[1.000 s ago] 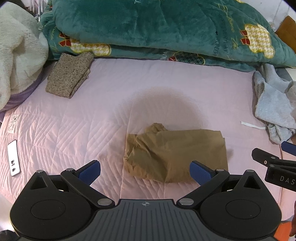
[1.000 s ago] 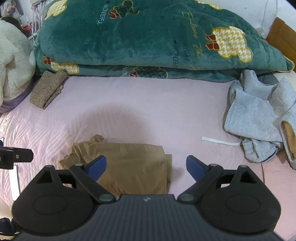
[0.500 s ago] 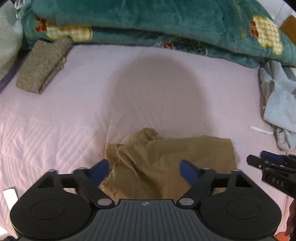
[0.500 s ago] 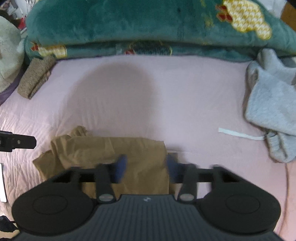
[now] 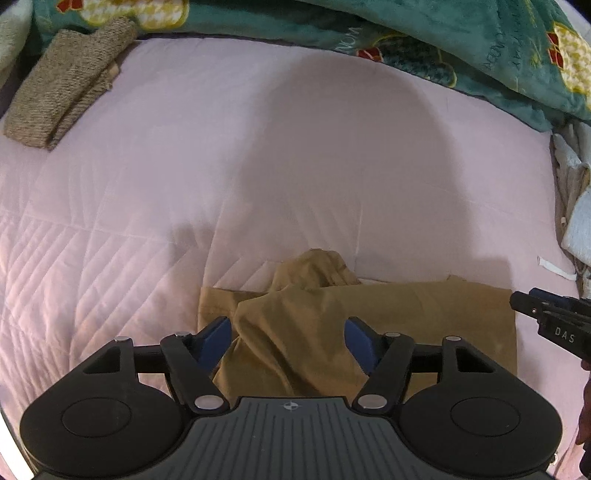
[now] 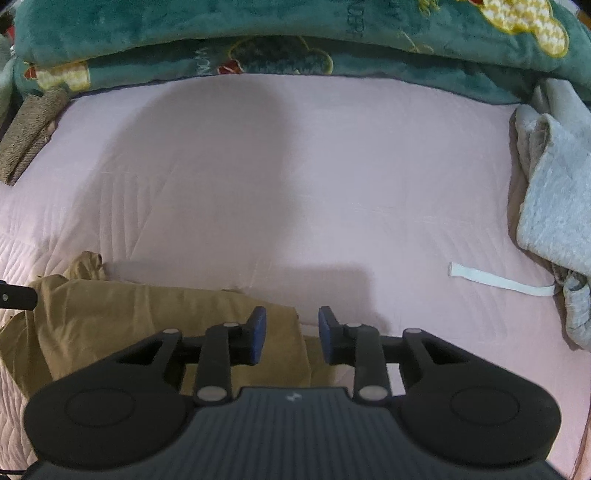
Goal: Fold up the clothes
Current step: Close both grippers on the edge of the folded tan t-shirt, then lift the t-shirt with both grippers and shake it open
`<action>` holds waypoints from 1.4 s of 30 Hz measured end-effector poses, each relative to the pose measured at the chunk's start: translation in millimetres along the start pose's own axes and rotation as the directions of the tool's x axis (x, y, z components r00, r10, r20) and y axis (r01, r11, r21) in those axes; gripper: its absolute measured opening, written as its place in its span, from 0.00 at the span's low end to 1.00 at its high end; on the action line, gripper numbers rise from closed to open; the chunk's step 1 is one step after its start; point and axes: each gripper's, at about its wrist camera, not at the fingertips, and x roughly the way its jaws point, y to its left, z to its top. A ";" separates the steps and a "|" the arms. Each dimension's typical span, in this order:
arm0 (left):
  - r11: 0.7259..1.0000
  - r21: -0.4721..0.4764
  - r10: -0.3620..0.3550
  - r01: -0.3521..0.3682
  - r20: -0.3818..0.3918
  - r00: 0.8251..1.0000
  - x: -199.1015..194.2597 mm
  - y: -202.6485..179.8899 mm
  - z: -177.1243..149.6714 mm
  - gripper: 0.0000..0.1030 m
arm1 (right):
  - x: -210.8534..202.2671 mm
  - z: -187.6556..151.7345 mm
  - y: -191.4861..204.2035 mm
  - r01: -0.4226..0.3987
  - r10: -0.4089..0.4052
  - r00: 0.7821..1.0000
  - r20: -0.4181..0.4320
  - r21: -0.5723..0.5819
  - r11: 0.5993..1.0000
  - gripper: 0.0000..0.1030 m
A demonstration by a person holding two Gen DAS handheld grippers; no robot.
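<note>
A tan garment (image 5: 388, 317) lies folded and partly bunched on the pink quilted bed (image 5: 258, 166). My left gripper (image 5: 288, 343) is open, low over the garment's left part, its blue pads either side of a raised fold. My right gripper (image 6: 289, 334) is partly closed, with a narrow gap between its pads, at the right edge of the tan garment (image 6: 129, 317). Nothing is clamped in either. The right gripper's tip also shows in the left wrist view (image 5: 554, 321).
A green plush blanket (image 6: 295, 33) is piled along the back. A folded brown knit (image 5: 62, 88) lies at the back left. A crumpled grey garment (image 6: 554, 199) with a white strap (image 6: 498, 280) lies on the right.
Both grippers moved forward and down onto the tan garment. The right gripper's jaws narrowed from wide open to a small gap. The left jaws narrowed somewhat.
</note>
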 end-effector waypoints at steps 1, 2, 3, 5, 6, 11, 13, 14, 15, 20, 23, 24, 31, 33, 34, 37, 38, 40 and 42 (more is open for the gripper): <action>1.000 -0.001 -0.001 0.001 -0.001 1.000 3.2 1.6 0.8 0.68 | 2.3 1.6 -2.4 0.002 -0.002 1.000 -0.002 0.003 1.000 0.44; 1.000 -0.004 -0.005 0.005 -0.008 1.000 7.8 2.0 2.3 0.68 | 4.3 2.1 -3.9 0.000 0.000 1.000 -0.006 0.007 1.000 0.46; 1.000 -0.003 0.001 -0.001 -0.014 1.000 11.5 1.5 3.1 0.68 | 5.9 2.2 -4.8 -0.001 0.001 1.000 -0.008 0.006 1.000 0.48; 1.000 -0.002 0.002 -0.002 -0.021 1.000 19.1 2.2 5.1 0.68 | 9.1 2.3 -6.5 -0.002 0.002 1.000 -0.014 0.002 1.000 0.51; 1.000 -0.002 -0.006 0.006 -0.027 1.000 21.9 2.2 5.3 0.68 | 10.5 2.0 -7.4 -0.003 0.003 1.000 -0.017 0.001 1.000 0.53; 1.000 -0.001 -0.012 0.012 -0.038 0.999 32.1 1.6 3.2 0.66 | 22.8 1.1 -14.3 -0.037 0.038 0.998 -0.045 0.027 0.999 0.55; 1.000 0.005 -0.014 0.014 -0.033 0.999 32.6 1.5 2.1 0.63 | 26.9 0.1 -15.1 -0.063 0.065 0.996 -0.059 0.036 0.997 0.53; 1.000 0.010 -0.014 0.014 -0.034 0.999 32.8 1.4 1.8 0.59 | 28.3 -0.3 -14.0 -0.083 0.085 0.994 -0.069 0.032 0.996 0.51; 1.000 0.011 -0.014 0.014 -0.037 0.999 33.5 1.8 1.8 0.54 | 29.0 -1.1 -12.1 -0.103 0.104 0.992 -0.074 0.022 0.994 0.46; 0.999 -0.002 -0.034 0.034 -0.053 0.998 36.0 4.5 1.7 0.34 | 31.1 -2.9 -5.9 -0.144 0.143 0.985 -0.092 -0.009 0.990 0.14; 0.999 -0.005 -0.049 0.048 -0.056 0.997 35.6 3.8 0.9 0.22 | 26.9 -3.3 -7.3 -0.160 0.159 0.984 -0.076 -0.017 0.987 0.06; 0.999 -0.009 -0.053 0.053 -0.056 0.997 35.4 3.9 0.6 0.17 | 24.9 -4.0 -7.0 -0.160 0.158 0.985 -0.070 -0.024 0.987 0.06; 0.998 -0.018 -0.069 0.068 -0.038 0.997 25.9 5.8 -0.4 0.12 | 11.2 -8.4 -2.3 -0.154 0.154 0.988 -0.022 -0.041 0.987 0.05; 0.997 -0.013 -0.071 0.070 -0.030 0.997 21.6 5.0 0.4 0.12 | 6.8 -8.6 -1.3 -0.154 0.154 0.988 -0.010 -0.042 0.987 0.05; 0.998 -0.015 -0.068 0.067 -0.026 0.997 19.3 4.1 0.4 0.11 | 4.3 -9.1 -1.8 -0.155 0.155 0.988 -0.006 -0.040 0.987 0.05; 0.997 -0.016 -0.071 0.071 -0.011 0.997 11.0 2.9 1.7 0.11 | -4.3 -9.7 -2.9 -0.159 0.159 0.987 0.007 -0.034 0.987 0.04; 0.997 -0.017 -0.074 0.074 -0.006 0.997 8.0 2.8 2.3 0.11 | -7.8 -9.4 -2.7 -0.159 0.159 0.987 0.013 -0.033 0.987 0.04; 0.997 -0.011 -0.076 0.076 0.006 0.997 0.3 1.2 5.2 0.11 | -15.3 -7.0 -1.0 -0.156 0.156 0.987 0.027 -0.032 0.987 0.04; 0.997 -0.004 -0.077 0.077 0.020 0.997 -8.9 -0.8 10.1 0.10 | -23.0 -2.0 0.2 -0.153 0.154 0.987 0.040 -0.035 0.988 0.04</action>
